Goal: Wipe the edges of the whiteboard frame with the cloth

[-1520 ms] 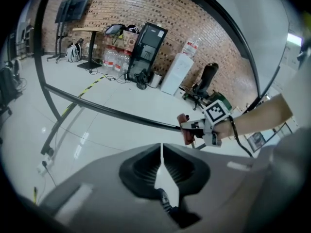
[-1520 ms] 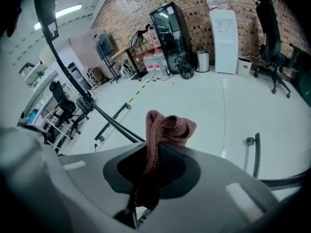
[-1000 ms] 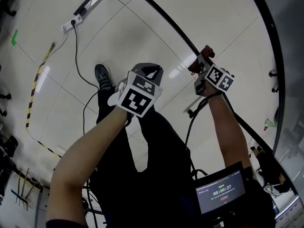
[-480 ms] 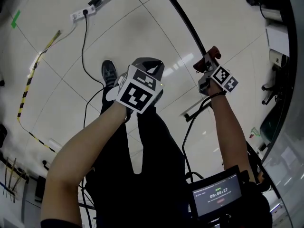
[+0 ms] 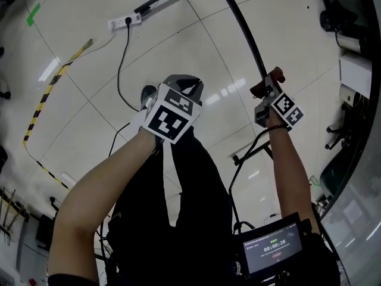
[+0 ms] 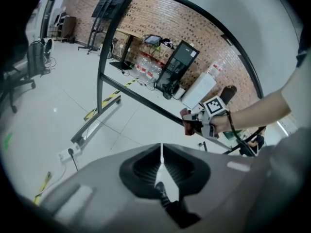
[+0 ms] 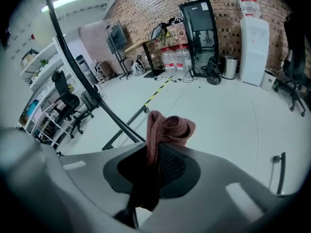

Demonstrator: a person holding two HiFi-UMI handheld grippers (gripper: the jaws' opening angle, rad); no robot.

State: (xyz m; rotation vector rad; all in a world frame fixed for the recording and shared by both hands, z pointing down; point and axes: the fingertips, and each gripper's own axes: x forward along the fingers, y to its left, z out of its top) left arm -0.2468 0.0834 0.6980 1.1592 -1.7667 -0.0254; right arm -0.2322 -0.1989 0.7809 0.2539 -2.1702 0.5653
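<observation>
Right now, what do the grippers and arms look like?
The left gripper and right gripper both have grey shells with black ribbed pads, and each carries a cube of black-and-white square markers. The forearms are bare, with no sleeves. The trousers are black. A black cable seems to trail from the right wrist.

A white power strip (image 5: 125,21) lies on the tiled floor (image 5: 71,58) at the head view's upper left, with a black cable (image 5: 120,70) running down from it. Yellow-black tape (image 5: 47,100) crosses the left side. A lit screen (image 5: 275,249) sits at the lower right. In the right gripper view, a brick wall (image 7: 160,4) fills the top. Against it stand a black cabinet (image 7: 201,30), water bottles (image 7: 176,57) and a white dispenser (image 7: 254,33). An office chair (image 7: 68,101) stands at the left.
</observation>
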